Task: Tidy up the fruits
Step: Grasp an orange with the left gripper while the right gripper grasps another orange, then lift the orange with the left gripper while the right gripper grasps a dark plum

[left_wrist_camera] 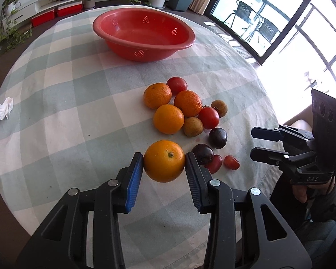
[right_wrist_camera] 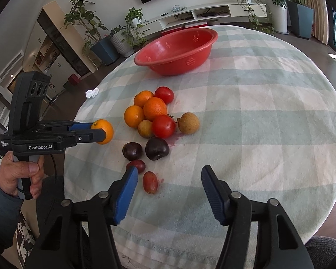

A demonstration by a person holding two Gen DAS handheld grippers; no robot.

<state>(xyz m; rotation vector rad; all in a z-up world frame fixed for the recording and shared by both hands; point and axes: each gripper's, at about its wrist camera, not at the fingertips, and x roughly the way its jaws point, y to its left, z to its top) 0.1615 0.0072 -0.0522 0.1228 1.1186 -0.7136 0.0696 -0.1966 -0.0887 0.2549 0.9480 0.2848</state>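
My left gripper (left_wrist_camera: 164, 163) is shut on an orange (left_wrist_camera: 164, 161), held just above the cloth near the table's front; the right wrist view shows the same orange (right_wrist_camera: 105, 130) at the left gripper's (right_wrist_camera: 100, 133) tips. Beyond it lies a pile of fruit: three oranges (left_wrist_camera: 168, 118), tomatoes (left_wrist_camera: 208, 117), brownish round fruits (left_wrist_camera: 192, 126), dark plums (left_wrist_camera: 217, 137) and small red fruits (left_wrist_camera: 231, 162). My right gripper (right_wrist_camera: 169, 174) stands open over the cloth, nothing between its pads; a small red fruit (right_wrist_camera: 150, 182) lies just ahead of its left pad. A red perforated basin (left_wrist_camera: 143, 33) stands empty at the far side.
The round table wears a green-and-white checked cloth (left_wrist_camera: 67, 89). A crumpled white tissue (left_wrist_camera: 3, 108) lies near the left edge. A purple juice stain (right_wrist_camera: 174, 140) marks the cloth beside the plums. Potted plants and a low white cabinet stand beyond the table.
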